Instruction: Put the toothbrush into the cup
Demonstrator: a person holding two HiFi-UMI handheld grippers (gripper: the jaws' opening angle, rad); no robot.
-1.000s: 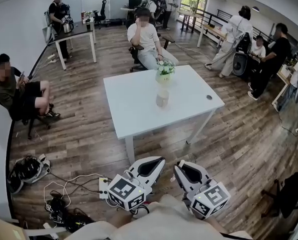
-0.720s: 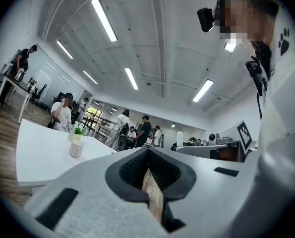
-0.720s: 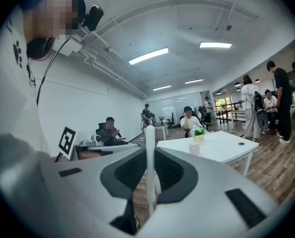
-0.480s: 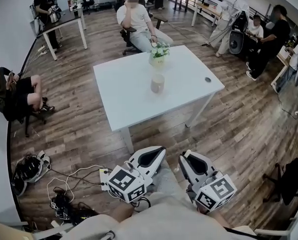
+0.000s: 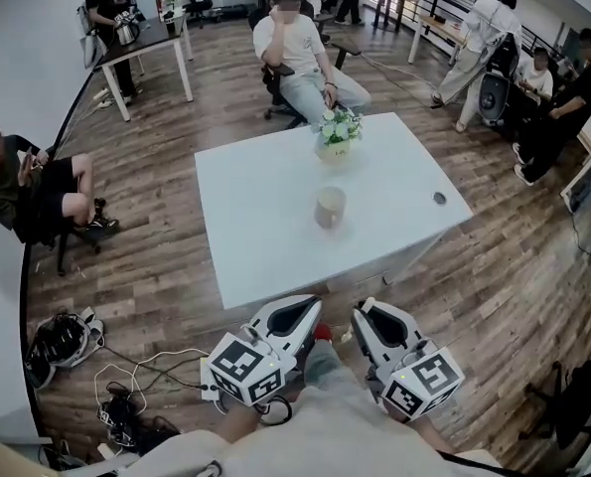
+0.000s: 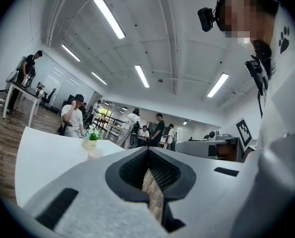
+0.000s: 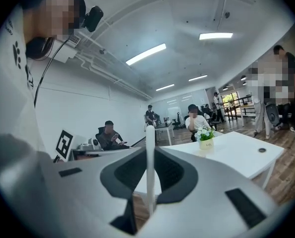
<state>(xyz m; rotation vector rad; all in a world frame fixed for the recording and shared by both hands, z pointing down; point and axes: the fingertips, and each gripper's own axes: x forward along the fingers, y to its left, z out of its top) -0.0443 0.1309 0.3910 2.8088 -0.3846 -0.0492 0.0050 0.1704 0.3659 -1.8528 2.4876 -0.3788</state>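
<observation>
Between the clenched fingers of the right gripper (image 7: pixel 150 155) stands a slim white plastic toothbrush (image 7: pixel 149 170), gripped upright, its end protruding past the fingertips. Left gripper (image 6: pixel 148 152): fingers closed together on nothing, with brown wood floor (image 5: pixel 156 266) showing through the slit. Both grippers sit just short of the near edge of the white rectangular surface (image 5: pixel 265 227). Near the middle of that surface a beige round cup (image 5: pixel 330 208) stands upright. At its far edge is a small pot of white flowers (image 5: pixel 337 135). Toothbrush and cup are well apart.

The toothbrush (image 7: pixel 149 135) has its lower end hidden inside the right tool (image 7: pixel 150 155).
</observation>
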